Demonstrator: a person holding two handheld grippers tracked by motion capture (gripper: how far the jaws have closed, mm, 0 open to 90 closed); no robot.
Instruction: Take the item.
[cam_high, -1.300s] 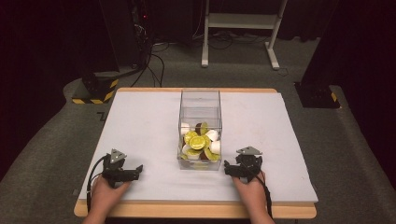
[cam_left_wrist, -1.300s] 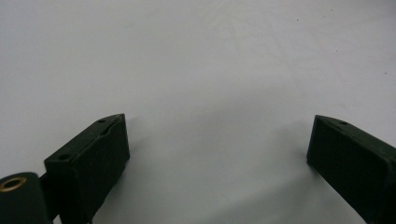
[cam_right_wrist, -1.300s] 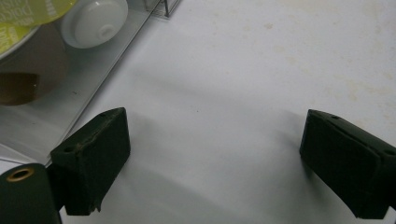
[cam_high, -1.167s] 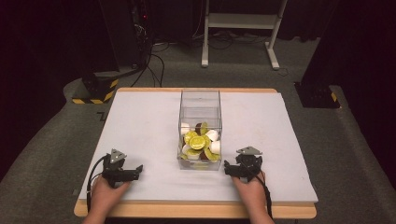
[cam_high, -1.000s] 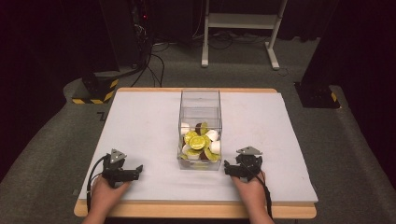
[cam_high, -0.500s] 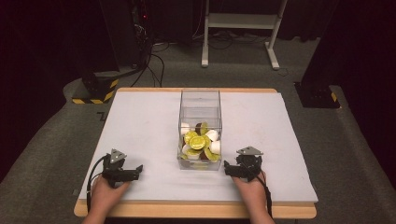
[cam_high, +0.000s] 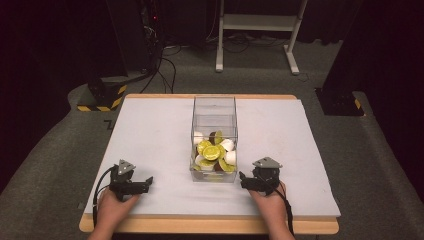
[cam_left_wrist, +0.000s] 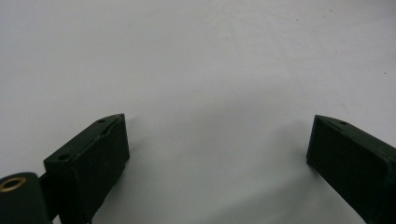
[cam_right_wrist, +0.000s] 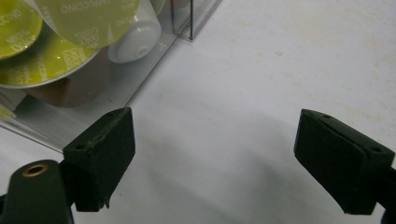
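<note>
- Capsules (cam_high: 214, 153) are what we take as the main thing: yellow-green, white and brown coffee pods heaped in the near end of a clear box.
- We see the table (cam_high: 150, 135) first, a white sheet on a wooden board, standing on grey carpet.
- We find the clear box (cam_high: 214, 107) at the table's middle, long and narrow, running away from us, its far end bare.
- We hold the left gripper (cam_high: 145, 181) low at the table's near left, well apart from the box, the left hand (cam_high: 111, 204) wrapped behind it. In the left gripper view (cam_left_wrist: 217, 140) its 2 jaws stand wide apart over bare white sheet, gripping nothing.
- We hold the right gripper (cam_high: 243, 179) just beside the box's near right corner, the right hand (cam_high: 267, 200) behind it. In the right gripper view (cam_right_wrist: 215, 135) its 2 jaws are spread wide with nothing between them, the box wall (cam_right_wrist: 140, 79) and lime foil lids (cam_right_wrist: 88, 16) close ahead at upper left.
</note>
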